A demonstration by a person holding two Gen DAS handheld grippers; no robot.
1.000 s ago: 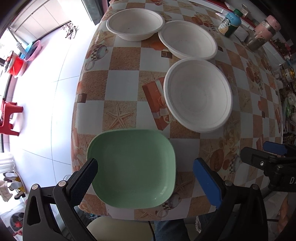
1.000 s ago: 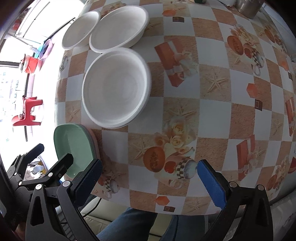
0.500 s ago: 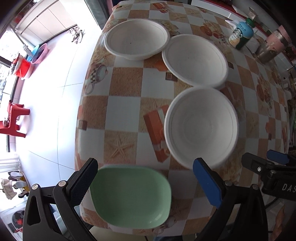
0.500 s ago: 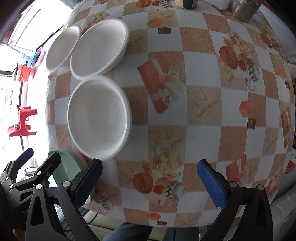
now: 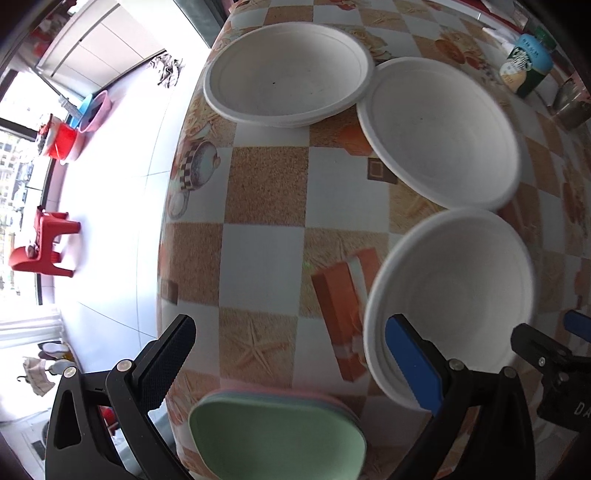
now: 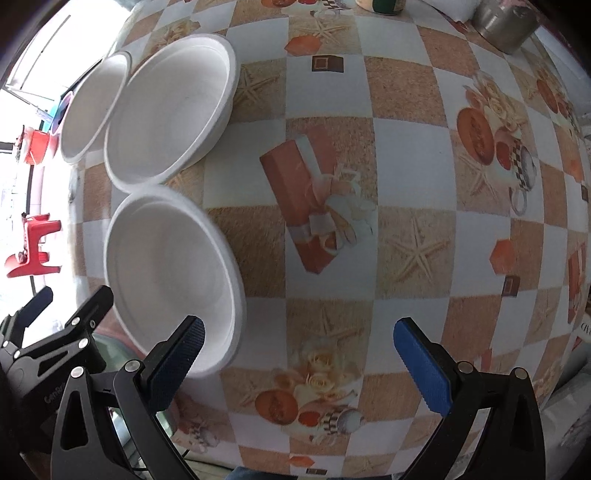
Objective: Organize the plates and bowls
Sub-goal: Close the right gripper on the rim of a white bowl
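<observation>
Both hand-held grippers, left and right, hung spread apart and empty. The near white bowl looked light and thin. Its rim seemed the best hold.

3 white bowls: one, second, third. 1 stack of plates, green on top, pink and blue edges under it, exact number can't tell. 1 bottle, 1 metal pot. 1 red stool on floor, 1 red bucket, 1 pink basin. 2 grippers: left gripper, right gripper.
</observation>
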